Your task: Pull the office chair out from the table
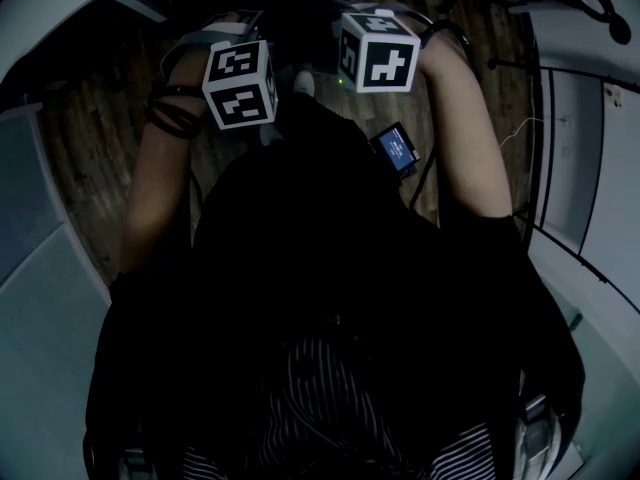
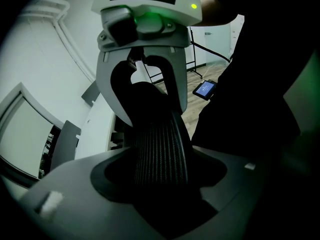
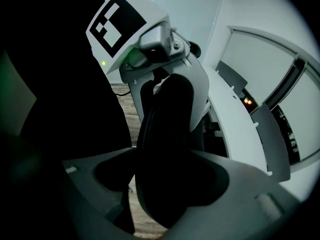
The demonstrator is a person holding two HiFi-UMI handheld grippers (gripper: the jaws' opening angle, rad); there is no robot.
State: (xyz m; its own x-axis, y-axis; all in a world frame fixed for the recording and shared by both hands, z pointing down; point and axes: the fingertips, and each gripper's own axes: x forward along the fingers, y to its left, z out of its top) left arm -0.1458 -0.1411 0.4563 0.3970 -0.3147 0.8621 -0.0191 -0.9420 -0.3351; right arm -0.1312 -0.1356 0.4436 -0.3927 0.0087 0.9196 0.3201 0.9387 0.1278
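Observation:
The office chair's black mesh backrest runs straight up between my left gripper's jaws, which are closed on its top edge. My right gripper clamps the same dark backrest edge a little further along. Each gripper sees the other ahead on the rim: the right gripper in the left gripper view, the left gripper in the right gripper view. From the head view, both marker cubes sit side by side at the top, left gripper and right gripper, over the dark backrest. The seat and base are hidden.
A white table lies beyond the chair, with grey chairs tucked at it. A small device with a blue screen hangs at the person's side. The floor is wood. White furniture curves along the right.

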